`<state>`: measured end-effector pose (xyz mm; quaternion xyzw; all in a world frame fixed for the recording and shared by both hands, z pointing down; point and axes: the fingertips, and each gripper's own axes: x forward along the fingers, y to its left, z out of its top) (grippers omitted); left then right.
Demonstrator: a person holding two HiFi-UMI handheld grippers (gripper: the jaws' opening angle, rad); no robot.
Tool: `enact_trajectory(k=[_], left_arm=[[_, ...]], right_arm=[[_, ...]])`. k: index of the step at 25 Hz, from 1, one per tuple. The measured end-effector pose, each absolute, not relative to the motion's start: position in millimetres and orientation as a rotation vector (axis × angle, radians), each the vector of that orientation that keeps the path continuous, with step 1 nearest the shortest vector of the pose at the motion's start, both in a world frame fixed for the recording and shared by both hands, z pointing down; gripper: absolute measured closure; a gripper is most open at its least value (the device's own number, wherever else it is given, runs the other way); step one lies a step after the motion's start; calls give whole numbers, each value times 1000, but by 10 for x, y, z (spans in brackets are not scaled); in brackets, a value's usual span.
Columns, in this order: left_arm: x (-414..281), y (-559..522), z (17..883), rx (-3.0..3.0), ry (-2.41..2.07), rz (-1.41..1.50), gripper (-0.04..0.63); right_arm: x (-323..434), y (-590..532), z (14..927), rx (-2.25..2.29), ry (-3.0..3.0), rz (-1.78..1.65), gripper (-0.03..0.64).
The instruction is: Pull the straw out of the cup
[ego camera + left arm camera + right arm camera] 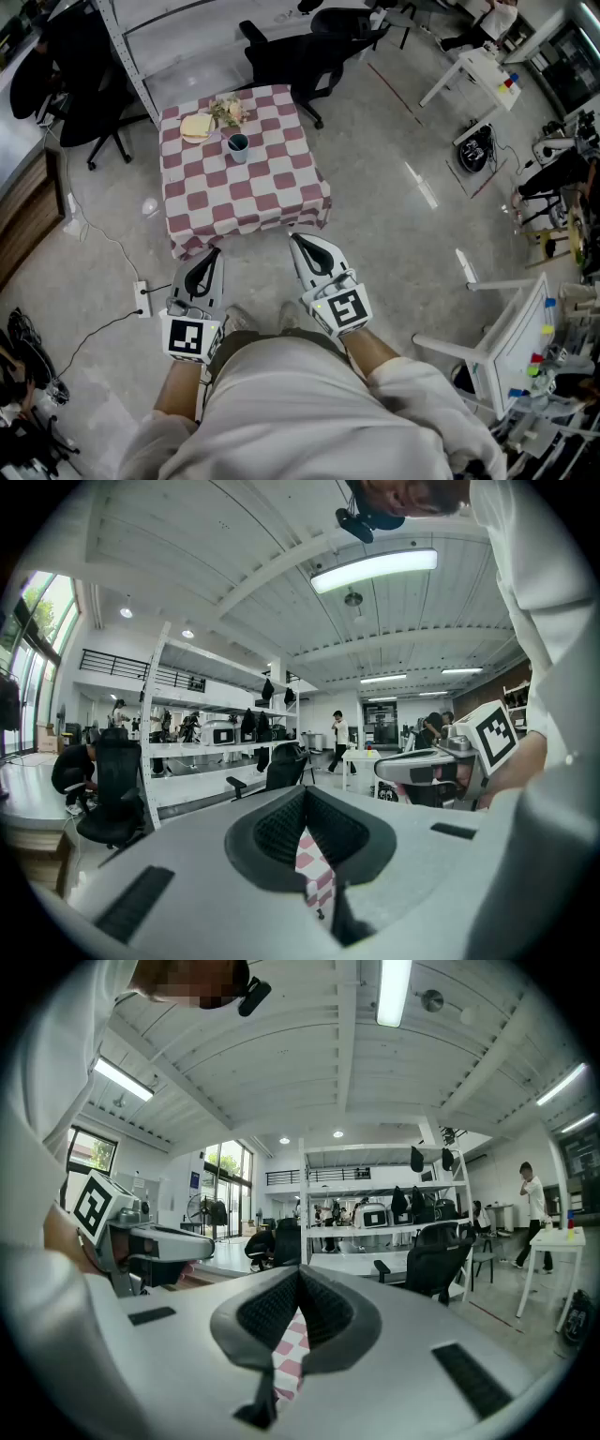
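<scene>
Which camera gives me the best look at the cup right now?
The head view: the cup stands in full sight on the checkered tablecloth, though it is small and the straw is hard to make out. Both gripper views catch only a sliver of that cloth, low in the frame, and no cup.

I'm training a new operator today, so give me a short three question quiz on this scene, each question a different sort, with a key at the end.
1. True or false: the cup stands on the checkered table.
2. Pick one. The left claw and right claw are: A) both clamped on the cup; B) both shut and empty, on the near side of the table; C) both wide open above the cup.
3. Fill in: the black piece of furniture just beyond the table's far edge is an office ____.

Key: 1 true; 2 B; 3 chair.
</scene>
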<state>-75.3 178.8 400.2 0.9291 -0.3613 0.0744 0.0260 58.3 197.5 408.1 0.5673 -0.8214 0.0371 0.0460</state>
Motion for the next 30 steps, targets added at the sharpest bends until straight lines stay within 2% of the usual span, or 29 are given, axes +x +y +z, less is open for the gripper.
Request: enact_trajectory(k=[30], left_arm=[[-464,1592,3843,2879,-1260,223,592]], right_arm=[[978,1789,3901,1665,-2608,11,612]])
